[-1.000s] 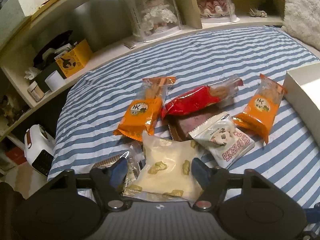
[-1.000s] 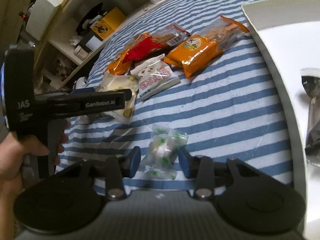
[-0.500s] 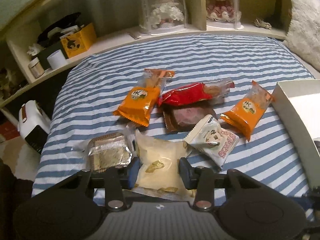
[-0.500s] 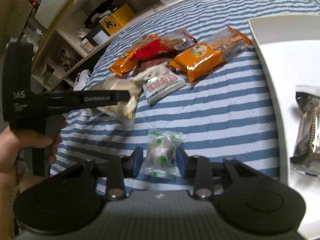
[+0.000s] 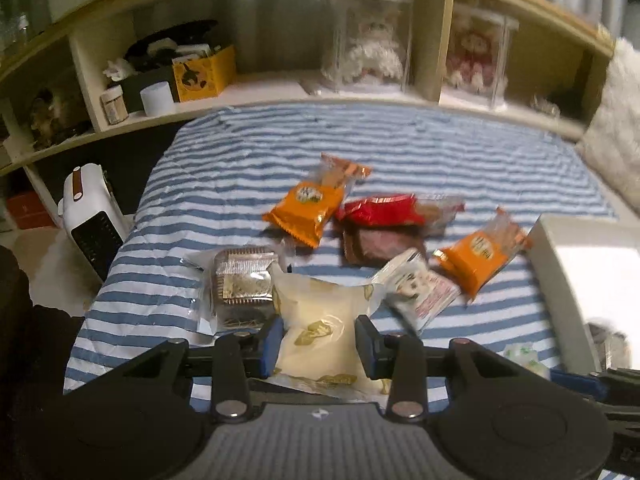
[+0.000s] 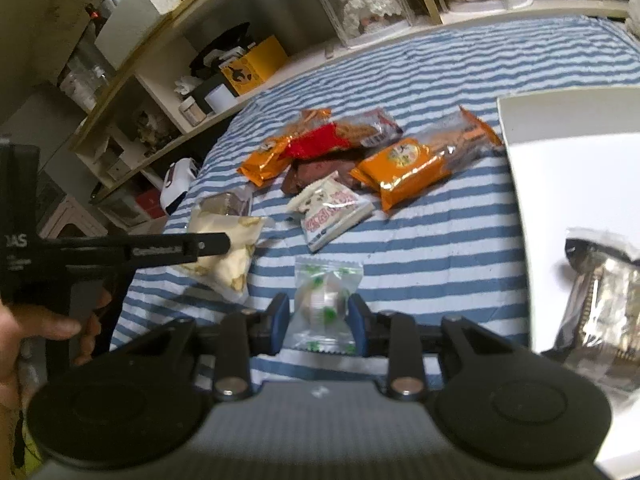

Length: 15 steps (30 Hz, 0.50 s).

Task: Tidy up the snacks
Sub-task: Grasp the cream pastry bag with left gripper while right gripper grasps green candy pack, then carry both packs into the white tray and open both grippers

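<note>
Bedroom, home: striped bed (image 5: 400, 140) centre frame; headboard shelf (image 5: 256, 88) across top holding cased dolls (image 5: 370, 54), boxes.

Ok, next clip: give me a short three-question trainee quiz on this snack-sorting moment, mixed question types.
1. True or false: the left gripper is closed on the cream packet.
2. Which snack sits between the fingers of the right gripper? A) an orange packet B) the clear green-dotted candy wrapper C) the red packet
3. Fill in: a foil-wrapped snack already lies inside the white ____.

Key: 1 true; 2 B; 3 box.
</note>
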### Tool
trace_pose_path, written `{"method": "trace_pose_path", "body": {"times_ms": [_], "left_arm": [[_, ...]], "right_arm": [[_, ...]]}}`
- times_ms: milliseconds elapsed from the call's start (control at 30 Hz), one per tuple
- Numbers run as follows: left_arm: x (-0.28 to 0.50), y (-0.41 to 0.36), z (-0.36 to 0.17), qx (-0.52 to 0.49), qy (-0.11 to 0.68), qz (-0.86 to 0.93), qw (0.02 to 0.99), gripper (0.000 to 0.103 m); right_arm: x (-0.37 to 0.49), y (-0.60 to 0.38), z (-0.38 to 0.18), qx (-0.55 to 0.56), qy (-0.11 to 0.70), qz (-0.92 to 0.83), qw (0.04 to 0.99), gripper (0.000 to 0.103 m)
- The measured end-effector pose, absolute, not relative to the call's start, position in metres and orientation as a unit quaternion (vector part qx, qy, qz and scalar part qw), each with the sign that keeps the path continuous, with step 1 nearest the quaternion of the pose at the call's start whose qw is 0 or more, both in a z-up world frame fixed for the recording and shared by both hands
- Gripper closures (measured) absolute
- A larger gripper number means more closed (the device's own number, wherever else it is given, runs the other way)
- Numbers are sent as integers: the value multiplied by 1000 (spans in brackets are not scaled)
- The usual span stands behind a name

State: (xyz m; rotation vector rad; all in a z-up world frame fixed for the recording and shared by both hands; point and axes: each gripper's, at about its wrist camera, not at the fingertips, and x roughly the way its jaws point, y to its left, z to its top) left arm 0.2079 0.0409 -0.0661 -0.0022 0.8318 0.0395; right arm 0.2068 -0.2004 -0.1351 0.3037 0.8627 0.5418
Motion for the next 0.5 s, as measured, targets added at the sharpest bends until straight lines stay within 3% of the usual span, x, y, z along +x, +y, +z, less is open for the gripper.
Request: {"method": "trace_pose_path", "body": {"times_ms": [500], "left_arm": [[169,31,-37,-56,370,10,927,62]], "right_arm": [[201,-217,-112,141,371,262,880,66]]}}
